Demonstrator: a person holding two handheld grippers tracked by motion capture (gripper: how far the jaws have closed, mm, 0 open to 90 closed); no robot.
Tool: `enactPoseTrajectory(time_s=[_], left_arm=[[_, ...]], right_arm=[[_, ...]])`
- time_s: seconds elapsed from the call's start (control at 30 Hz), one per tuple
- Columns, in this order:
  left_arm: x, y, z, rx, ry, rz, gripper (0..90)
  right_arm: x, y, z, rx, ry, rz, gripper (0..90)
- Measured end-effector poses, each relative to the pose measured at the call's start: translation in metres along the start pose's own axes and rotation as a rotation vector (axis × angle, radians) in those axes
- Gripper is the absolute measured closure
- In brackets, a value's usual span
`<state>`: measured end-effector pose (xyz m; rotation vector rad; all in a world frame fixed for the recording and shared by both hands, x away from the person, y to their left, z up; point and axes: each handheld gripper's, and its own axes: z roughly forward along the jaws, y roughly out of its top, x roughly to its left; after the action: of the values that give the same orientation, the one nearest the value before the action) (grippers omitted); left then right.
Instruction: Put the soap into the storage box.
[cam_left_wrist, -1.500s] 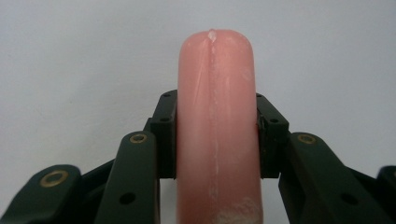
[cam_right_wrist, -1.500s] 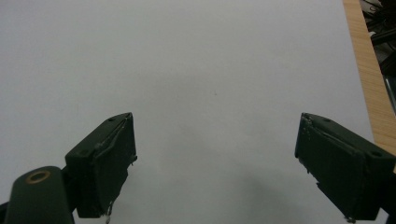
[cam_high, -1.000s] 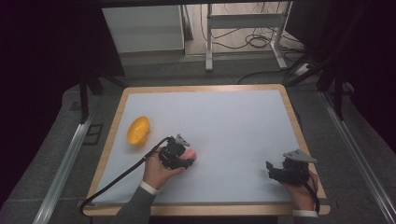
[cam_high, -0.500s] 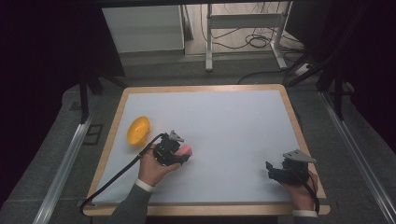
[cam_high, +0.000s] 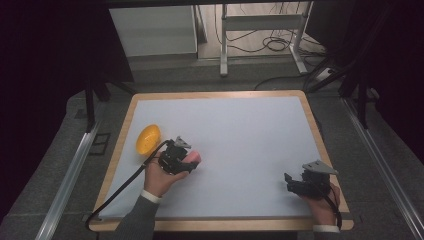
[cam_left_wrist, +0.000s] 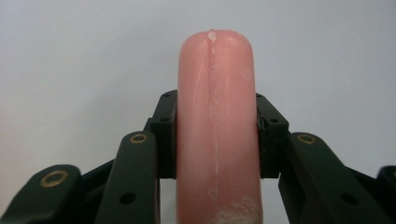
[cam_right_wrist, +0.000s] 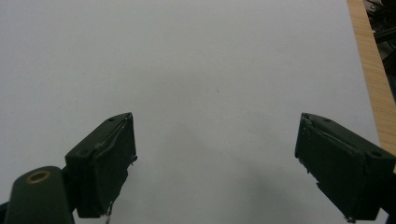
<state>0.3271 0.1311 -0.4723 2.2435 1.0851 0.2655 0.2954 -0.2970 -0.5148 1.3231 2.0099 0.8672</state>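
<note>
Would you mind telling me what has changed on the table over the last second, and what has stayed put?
The left gripper, shut on the pink sausage, has moved left and slightly away from the person, closer to the yellow bowl. Its grip on the sausage is unchanged. The bowl has not moved, and the right gripper stays open near the table's right front corner.

Lower end of pink sausage (cam_left_wrist: 215, 135) cut off by bottom edge of left gripper view; flanks hidden behind both black jaws clamped on it. In high view, most of sausage (cam_high: 193, 159) concealed by left gripper (cam_high: 186, 161) and left hand (cam_high: 161, 176); full length not determinable. Yellow object (cam_high: 148, 138) near worktop's left edge too small to identify. Right gripper (cam_right_wrist: 215, 163): jaw bases cut off at frame bottom. Right forearm cropped at bottom edge.
</note>
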Motion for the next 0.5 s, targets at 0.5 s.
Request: enactPoseTrajectory(time_s=[0.5], left_arm=[[0.014,0.0,-0.01,-0.022,0.026,-0.024,60.1]], right_arm=[[-0.001,0.0,-0.001,-0.006,-0.003,0.002,12.1]])
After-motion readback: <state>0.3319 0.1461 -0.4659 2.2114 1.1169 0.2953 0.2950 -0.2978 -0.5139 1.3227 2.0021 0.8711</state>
